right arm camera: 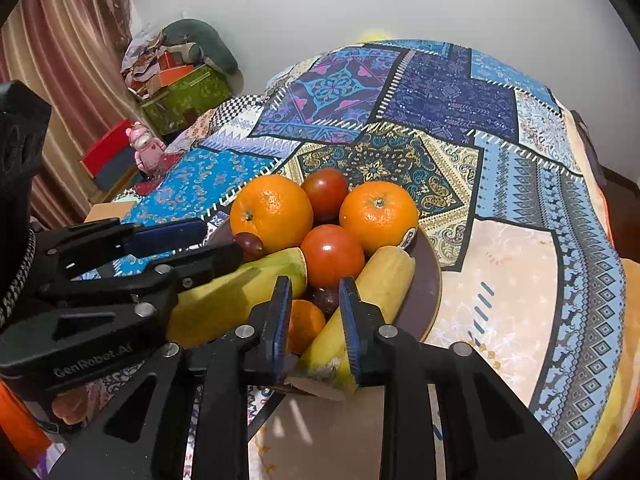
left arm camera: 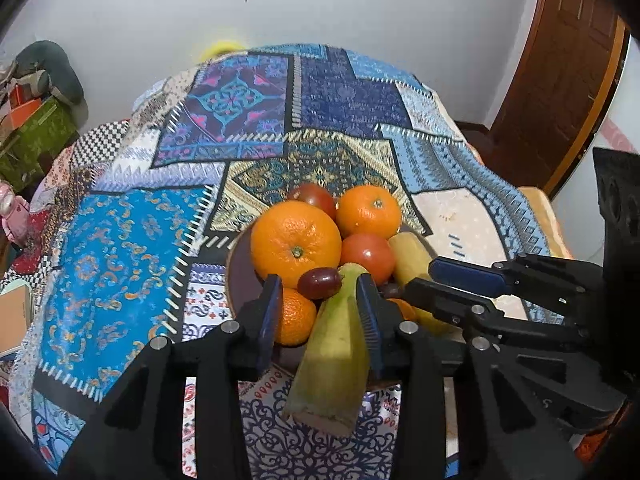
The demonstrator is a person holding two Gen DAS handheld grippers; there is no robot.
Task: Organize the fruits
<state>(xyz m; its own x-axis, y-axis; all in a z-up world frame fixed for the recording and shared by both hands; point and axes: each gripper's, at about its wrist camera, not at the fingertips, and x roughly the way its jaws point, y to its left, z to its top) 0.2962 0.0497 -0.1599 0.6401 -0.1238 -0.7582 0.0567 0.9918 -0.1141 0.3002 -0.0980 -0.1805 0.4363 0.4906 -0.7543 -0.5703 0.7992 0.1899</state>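
A brown plate (left arm camera: 239, 268) (right arm camera: 430, 288) on the patchwork cloth holds oranges (left arm camera: 295, 240) (right arm camera: 378, 216), tomatoes (left arm camera: 368, 254) (right arm camera: 332, 254), grapes (left arm camera: 319, 282) and two banana pieces. My left gripper (left arm camera: 320, 304) is open around the greenish banana piece (left arm camera: 336, 344), which leans on the plate's near rim; only the right pad seems to touch it. My right gripper (right arm camera: 314, 312) is open, its right pad against the yellow banana piece (right arm camera: 384, 280), with a small orange (right arm camera: 304, 324) and a dark grape between the fingers. Each gripper shows in the other's view.
The table is covered by a blue patchwork cloth (left arm camera: 132, 264) (right arm camera: 520, 280). A green box pile (right arm camera: 180, 88) and a pink toy (right arm camera: 144, 148) stand beyond the left edge. A wooden door (left arm camera: 560, 80) is at the right.
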